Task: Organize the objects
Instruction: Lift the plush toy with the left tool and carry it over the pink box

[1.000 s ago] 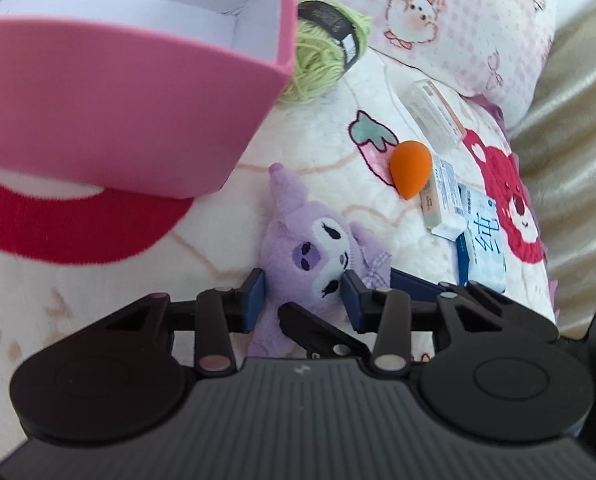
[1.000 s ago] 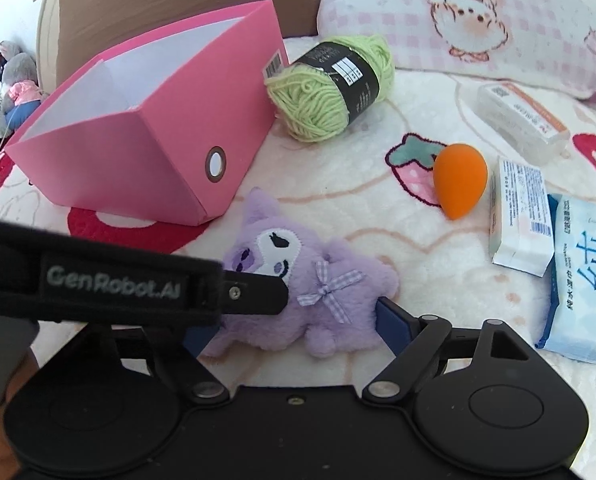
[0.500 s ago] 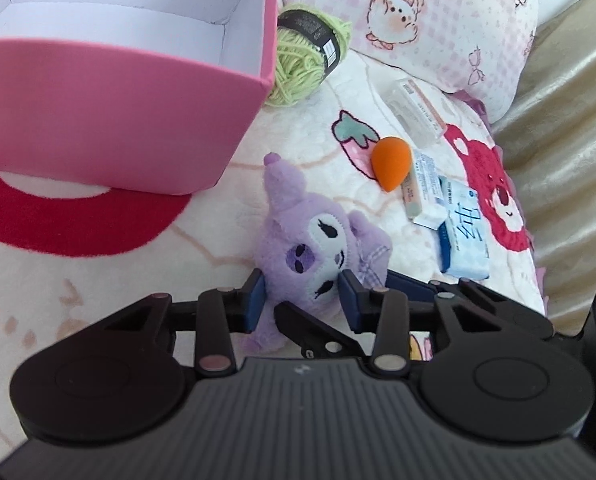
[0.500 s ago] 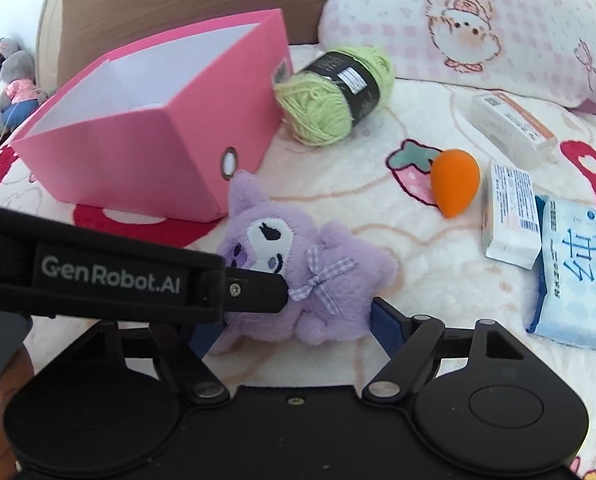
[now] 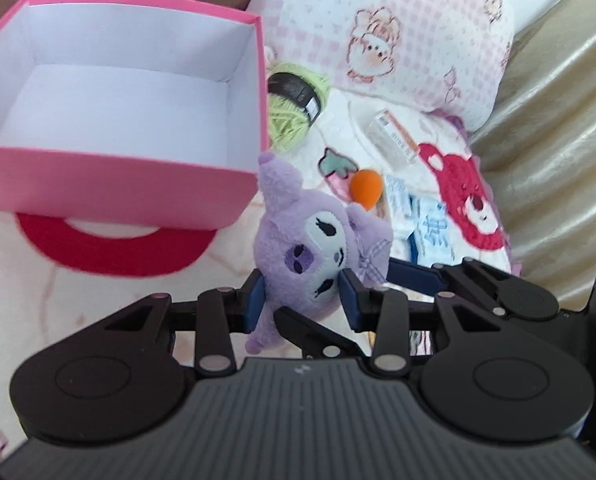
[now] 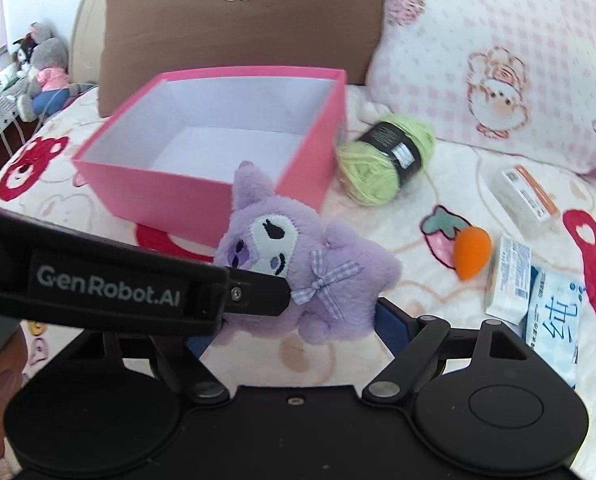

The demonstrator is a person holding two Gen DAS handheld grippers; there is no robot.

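Observation:
A purple plush toy (image 5: 302,248) (image 6: 298,248) hangs above the bed blanket, just in front of the open pink box (image 5: 118,176) (image 6: 158,192). My left gripper (image 5: 302,298) is shut on the plush's head, with its blue pads pressed into both cheeks. In the right wrist view the left gripper's black finger (image 6: 258,296) crosses in from the left onto the face. My right gripper (image 6: 294,332) spans the plush's body; its jaws are opening slightly, while the right blue pad (image 6: 390,320) still touches the plush. Its left pad is hidden.
Green yarn (image 6: 382,160) lies right of the box. An orange sponge (image 6: 472,250), two white cartons (image 6: 528,196) (image 6: 508,280) and a blue tissue pack (image 6: 554,316) lie further right. A pink pillow (image 6: 498,60) and a brown cushion (image 6: 238,32) stand behind.
Both grippers have risen with the plush, lifting it off the blanket toward the box. The box's white inside now shows in both views.

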